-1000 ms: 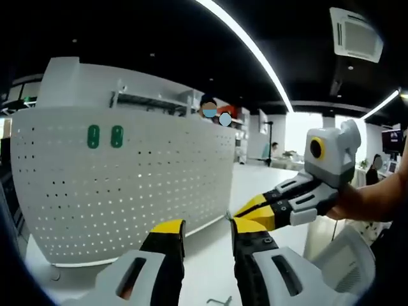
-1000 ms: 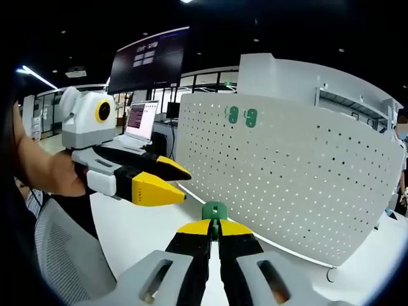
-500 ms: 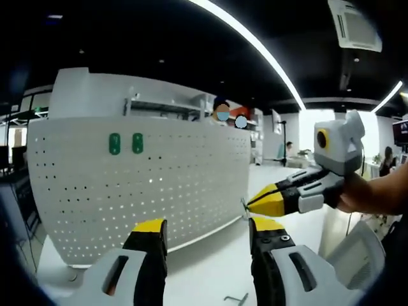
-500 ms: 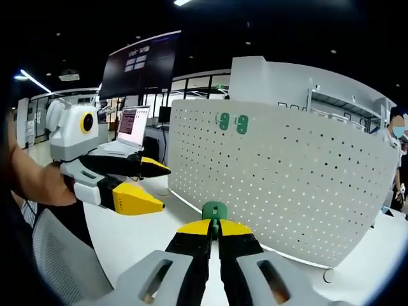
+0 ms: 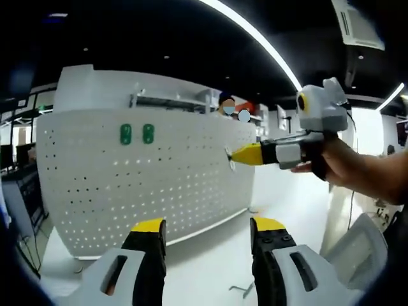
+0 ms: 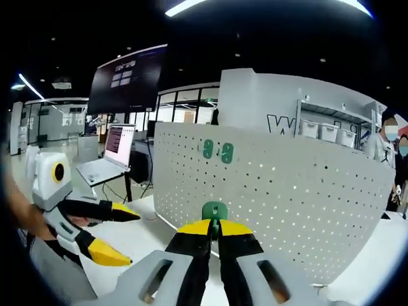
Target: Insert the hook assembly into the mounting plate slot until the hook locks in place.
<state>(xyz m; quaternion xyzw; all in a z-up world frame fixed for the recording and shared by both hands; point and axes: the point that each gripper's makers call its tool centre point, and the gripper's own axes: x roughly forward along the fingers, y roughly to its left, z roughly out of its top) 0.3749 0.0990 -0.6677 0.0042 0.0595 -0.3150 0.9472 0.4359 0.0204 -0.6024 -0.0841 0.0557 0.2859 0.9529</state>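
I have the small green plastic hook assembly (image 6: 215, 211) pinched in my right gripper (image 6: 214, 231), raised before the white perforated metal mounting plate (image 6: 287, 191). My left gripper (image 5: 207, 231) hangs slack and empty. Next I must line the hook with a slot and press in.

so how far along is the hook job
Done: two green hooks already sit high on the white pegboard. In hand: the right gripper is shut on another green hook, raised in front of the board. Left: pushing it in and locking it. The left gripper is open and holds nothing.
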